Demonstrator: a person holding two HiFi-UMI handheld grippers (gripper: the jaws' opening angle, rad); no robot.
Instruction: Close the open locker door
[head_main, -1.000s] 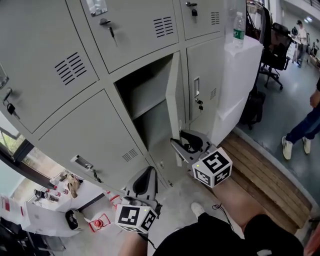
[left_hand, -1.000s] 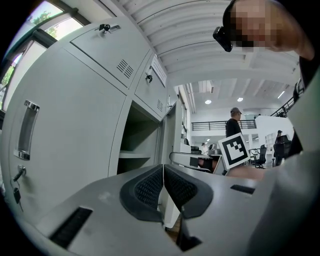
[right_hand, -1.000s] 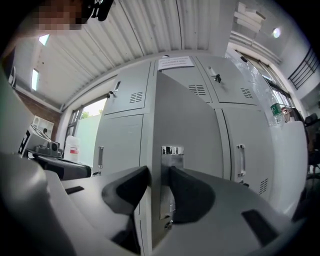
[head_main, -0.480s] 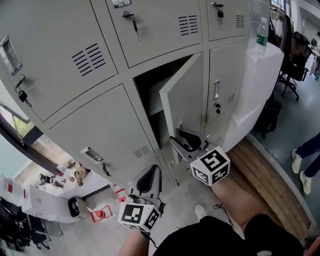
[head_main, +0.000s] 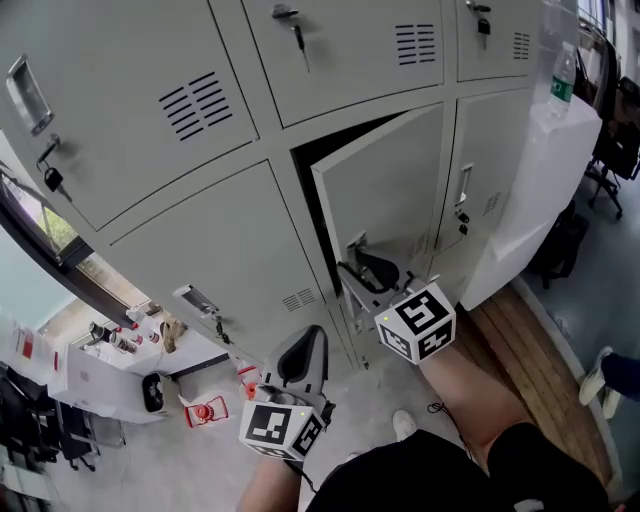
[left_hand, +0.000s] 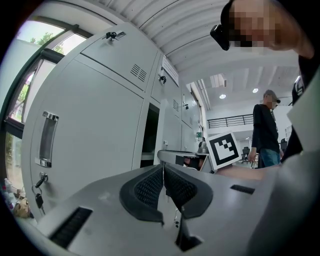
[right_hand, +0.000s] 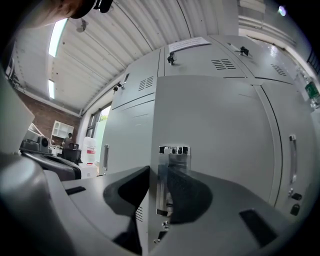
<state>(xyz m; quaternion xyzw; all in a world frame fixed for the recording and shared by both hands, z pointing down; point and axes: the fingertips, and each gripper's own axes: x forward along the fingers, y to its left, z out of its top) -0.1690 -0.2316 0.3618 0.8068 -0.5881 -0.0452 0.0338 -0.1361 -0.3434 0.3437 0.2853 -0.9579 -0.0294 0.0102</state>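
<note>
**Left gripper** (head_main: 306, 345), low in front of the person: its pads are pressed together on nothing. It hangs back from the lockers, presumably idle because one gripper is enough for a swinging door.

**Dark opening** (head_main: 312, 205): only a narrow wedge shows between the frame and the locker door (head_main: 385, 185). The door stands ajar, hinged on its right with its free edge to the left.

**Right gripper** (head_main: 355, 265): held level, its jaws straddle that free edge at the handle plate (right_hand: 173, 170), one pad to each face. They have just been closing and now appear clamped on the sheet metal. The hold sits far from the hinge, probably for leverage.

The door's edge therefore lies inside the right gripper's jaws and well apart from the left gripper.
</note>
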